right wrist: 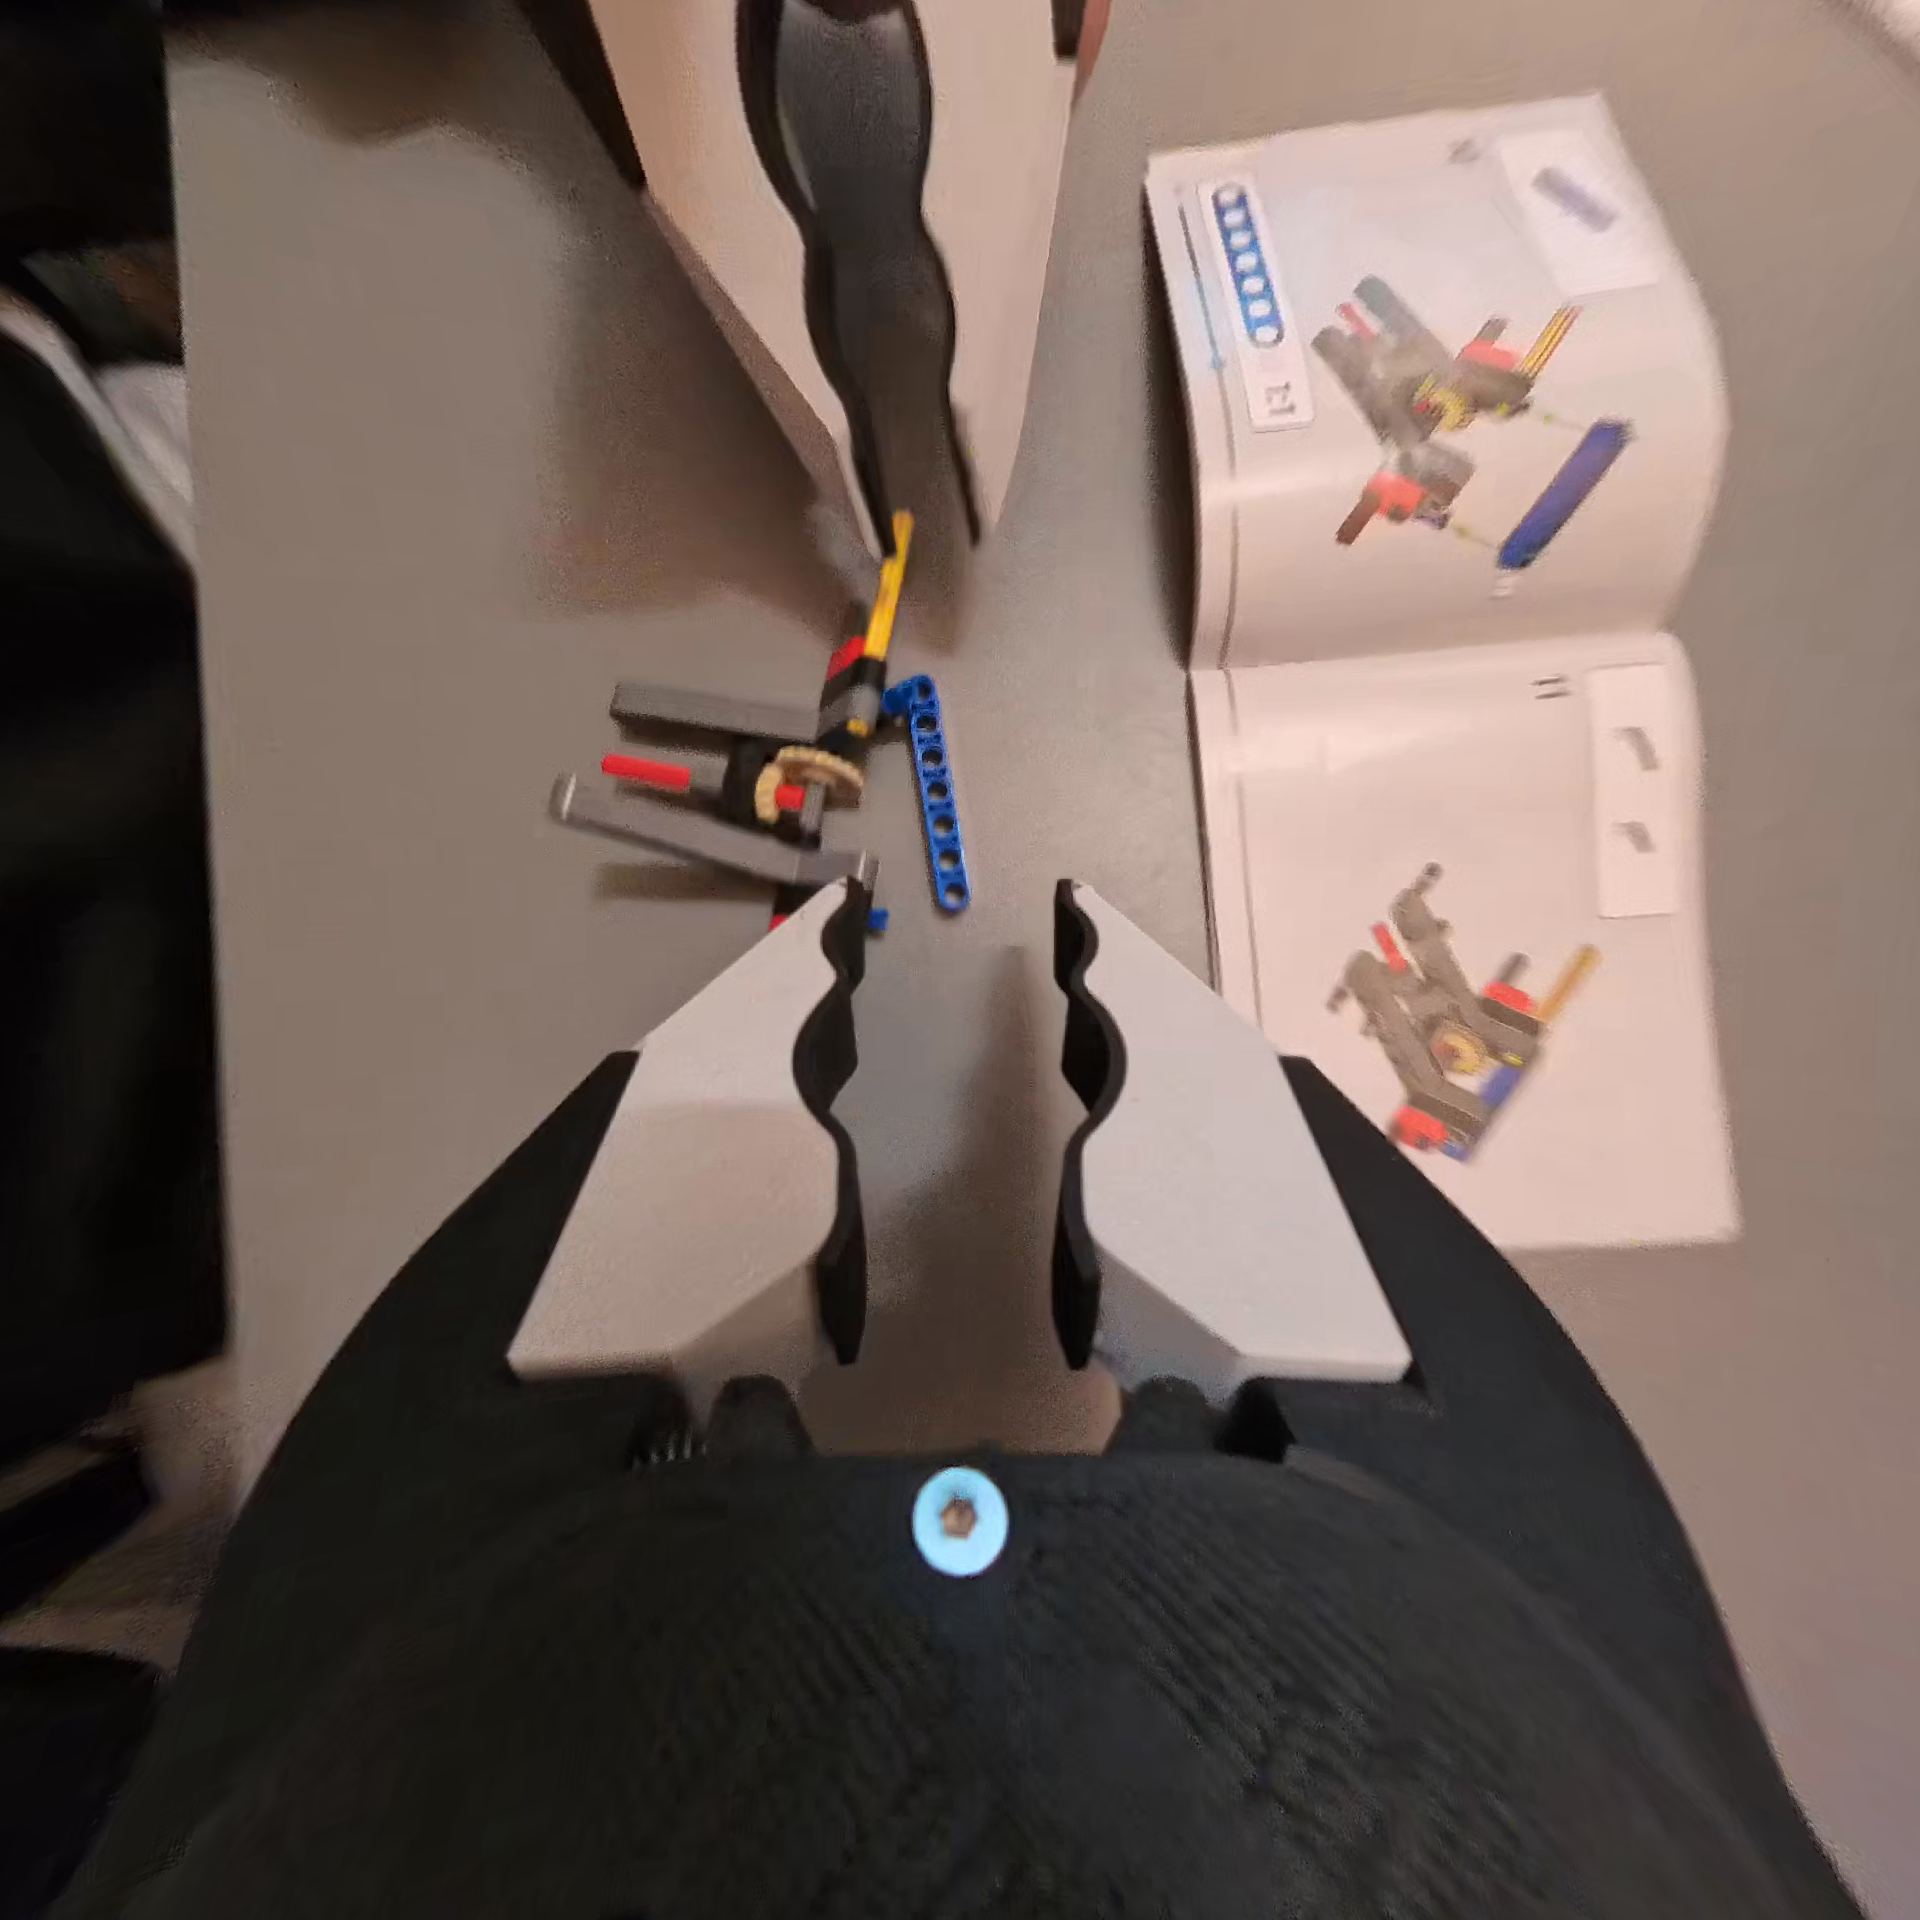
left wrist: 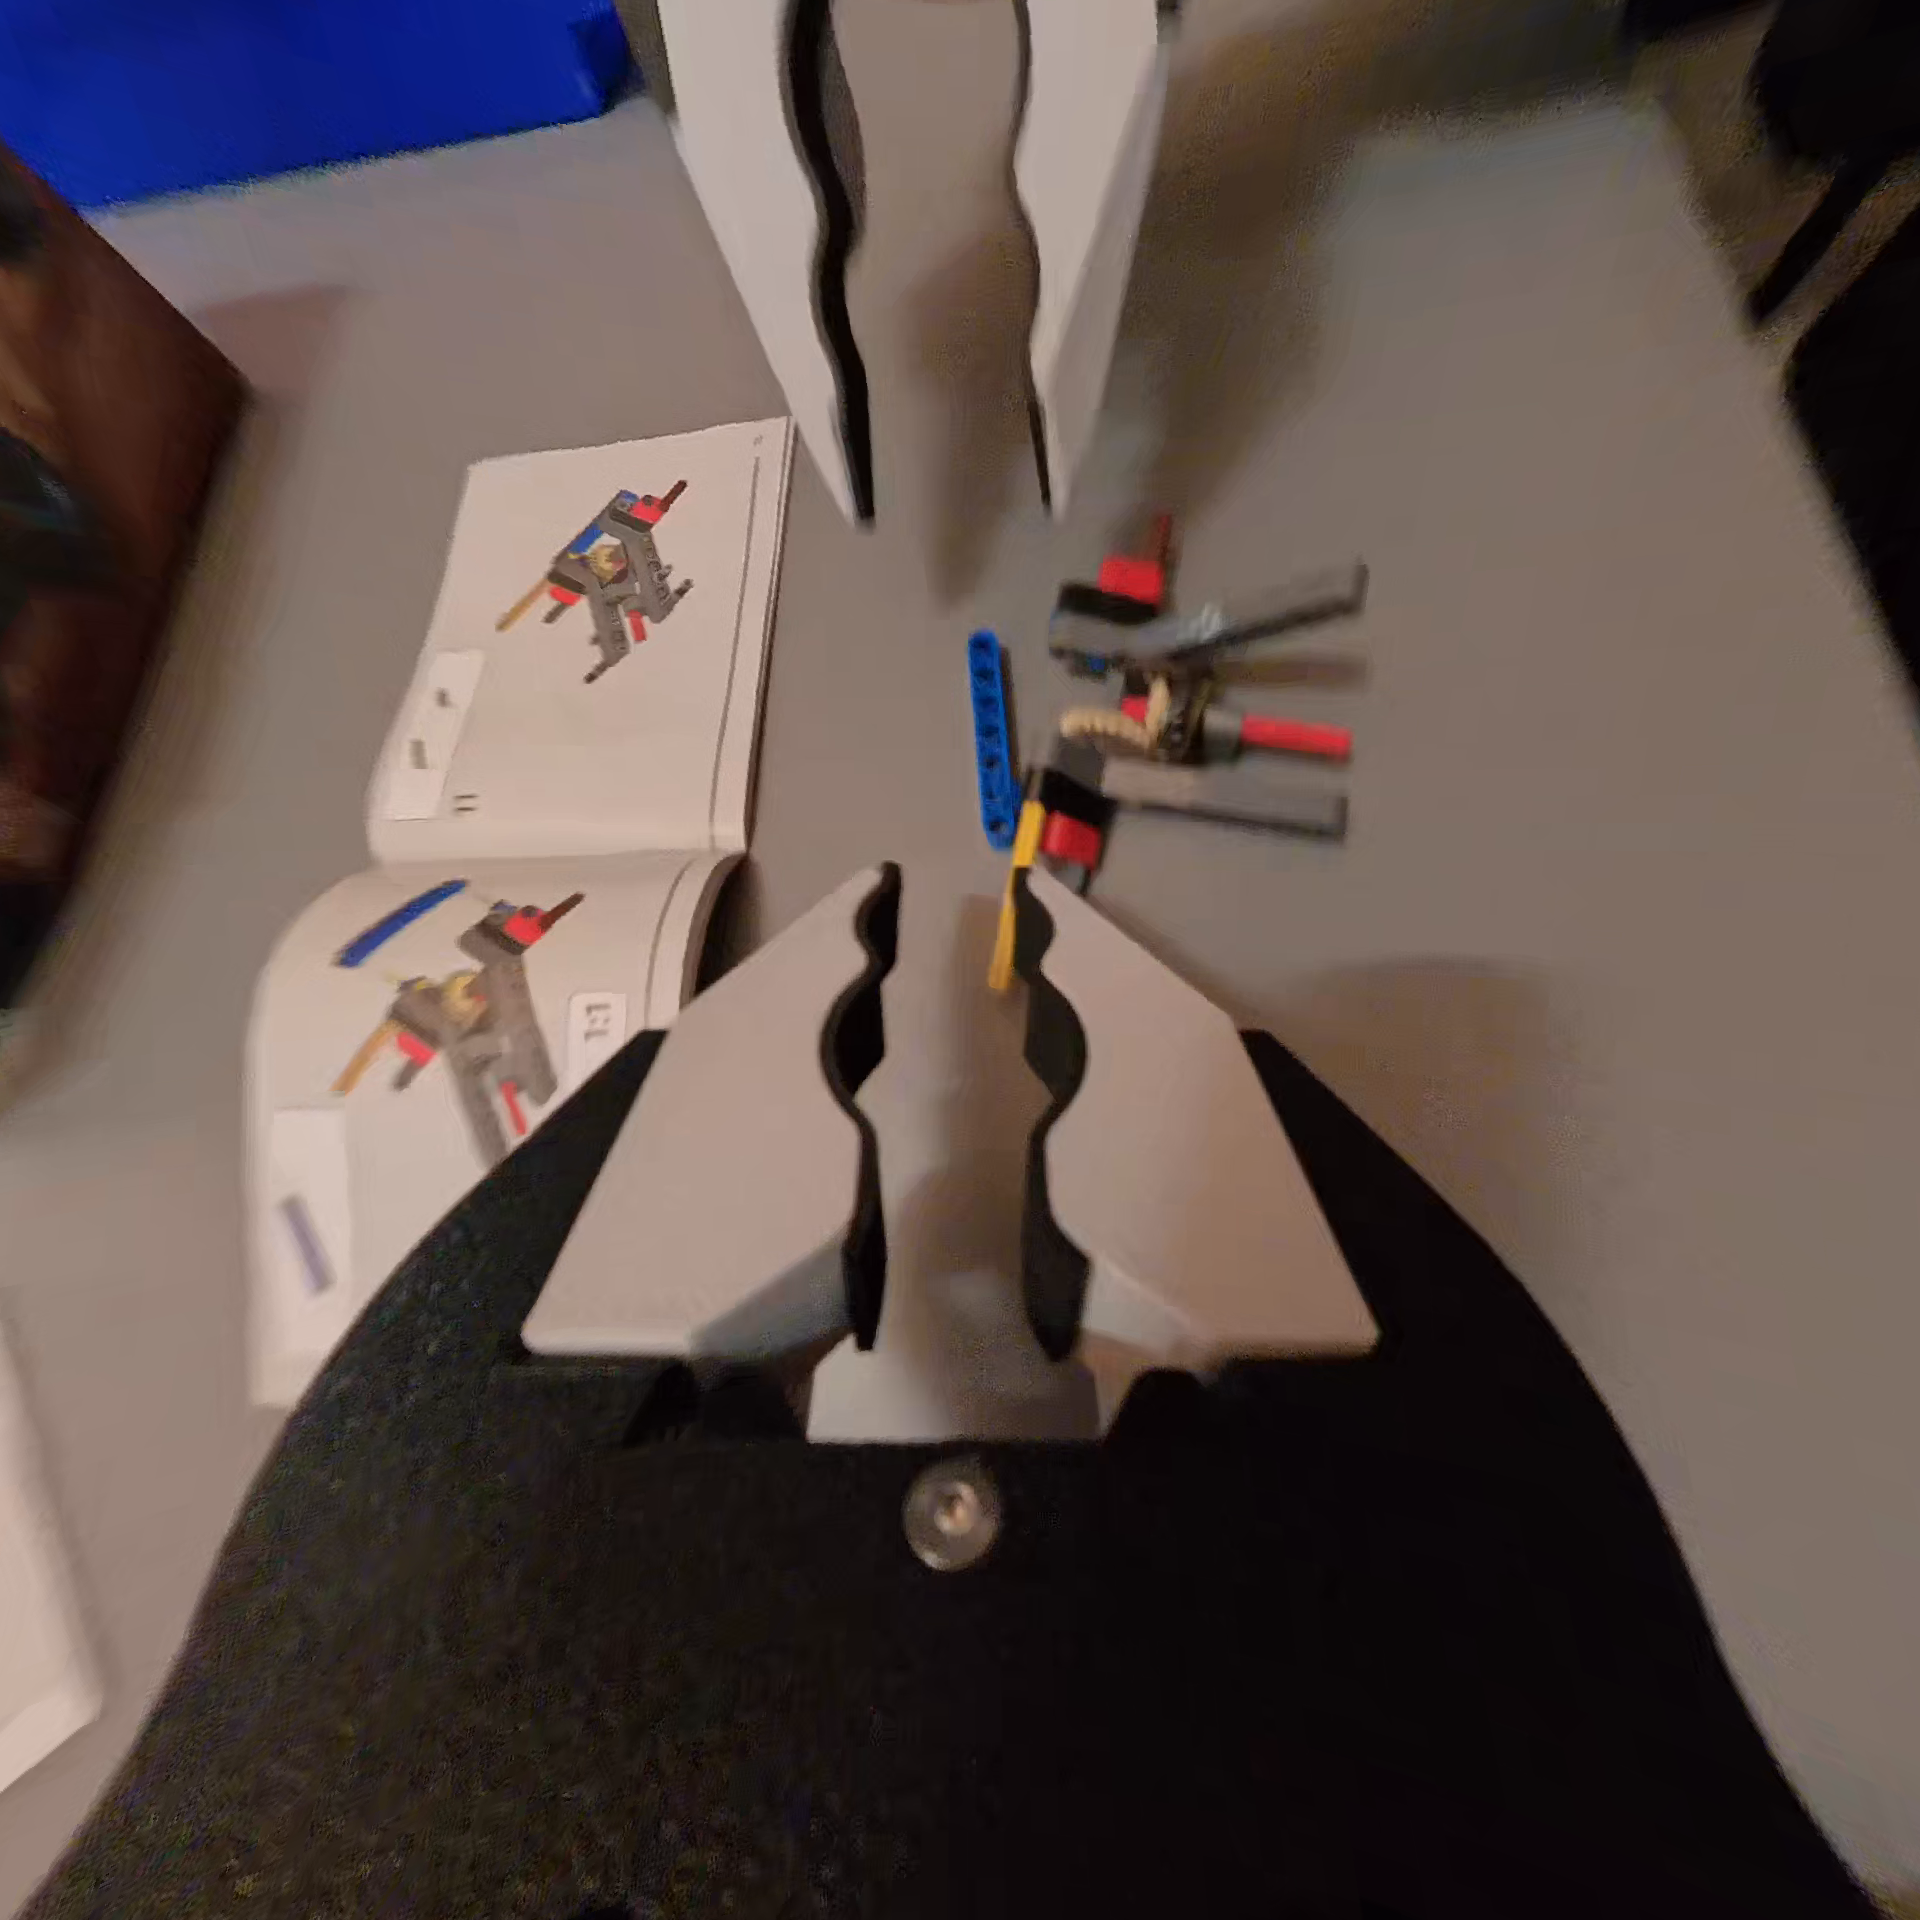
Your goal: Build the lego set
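Motion-blurred lego assembly (left wrist: 1195, 707), its yellow axle (left wrist: 1013, 904) partly behind left gripper (left wrist: 961, 883)

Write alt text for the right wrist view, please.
The open right gripper hovers above a grey table, just short of a loose blue beam beside a part-built lego assembly. The left gripper faces it; an open instruction booklet lies right.

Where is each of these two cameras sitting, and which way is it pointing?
Left wrist view: on the left tongs, looking down its open fingers at the table; the right tongs come in opposite.
Right wrist view: on the right tongs, facing back; the left tongs show opposite.
Both share the model, blue beam and booklet.
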Tool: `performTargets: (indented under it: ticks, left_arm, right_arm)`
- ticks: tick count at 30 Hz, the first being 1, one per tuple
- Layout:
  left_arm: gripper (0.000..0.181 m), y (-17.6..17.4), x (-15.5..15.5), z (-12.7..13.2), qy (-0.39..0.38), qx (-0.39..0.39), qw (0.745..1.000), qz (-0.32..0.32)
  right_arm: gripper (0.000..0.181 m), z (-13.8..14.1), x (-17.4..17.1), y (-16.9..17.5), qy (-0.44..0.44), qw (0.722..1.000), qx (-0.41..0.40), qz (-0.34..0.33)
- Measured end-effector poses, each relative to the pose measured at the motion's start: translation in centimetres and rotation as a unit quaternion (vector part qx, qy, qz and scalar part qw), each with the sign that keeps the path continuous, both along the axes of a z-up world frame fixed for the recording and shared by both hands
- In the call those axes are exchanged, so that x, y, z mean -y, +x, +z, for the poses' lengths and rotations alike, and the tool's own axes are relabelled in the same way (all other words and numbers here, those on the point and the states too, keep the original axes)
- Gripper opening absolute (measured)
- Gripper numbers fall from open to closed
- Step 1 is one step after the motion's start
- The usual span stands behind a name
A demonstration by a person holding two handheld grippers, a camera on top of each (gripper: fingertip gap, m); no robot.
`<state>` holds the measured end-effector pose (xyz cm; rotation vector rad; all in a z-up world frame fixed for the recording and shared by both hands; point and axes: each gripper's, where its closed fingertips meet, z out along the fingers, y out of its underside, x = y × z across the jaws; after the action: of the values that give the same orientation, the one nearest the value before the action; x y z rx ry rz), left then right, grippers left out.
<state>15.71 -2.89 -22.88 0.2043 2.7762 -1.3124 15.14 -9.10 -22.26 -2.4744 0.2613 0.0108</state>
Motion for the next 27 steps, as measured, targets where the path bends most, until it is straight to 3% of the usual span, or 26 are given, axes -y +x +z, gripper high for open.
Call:
performTargets:
  ticks: [3,5,8,11,16,20,27]
  left_arm:
    - [0.037,-1.8,-1.8,-0.4,0.026,0.179,0.983,-0.043]
    - [0.039,-3.5,-2.0,-0.9,0.031,0.251,0.964,-0.077]
    - [0.045,-5.4,-1.1,-1.5,0.027,0.229,0.968,-0.094]
    - [0.047,-5.8,0.1,-1.5,0.018,0.214,0.972,-0.096]
    - [0.045,-5.1,0.8,-1.2,0.009,0.208,0.975,-0.075]
    - [0.049,-3.8,0.2,-0.4,-0.015,0.236,0.971,-0.031]
    - [0.055,-3.3,-0.1,1.1,-0.015,0.406,0.914,-0.017]
  right_arm:
    - [0.041,1.1,0.8,-2.8,0.032,0.984,0.161,0.062]
    - [0.046,0.7,-0.1,-5.1,0.049,0.970,0.217,0.101]
    - [0.049,-0.7,-1.4,-6.0,0.038,0.959,0.253,0.120]
    - [0.043,-1.0,-2.3,-4.8,0.031,0.949,0.290,0.118]
    - [0.017,-1.2,-3.2,-4.5,0.061,0.944,0.295,0.135]
    - [0.004,0.2,-3.3,-4.0,0.121,0.957,0.247,0.088]
    - [0.005,2.2,-3.1,-2.0,0.231,0.967,0.108,-0.020]
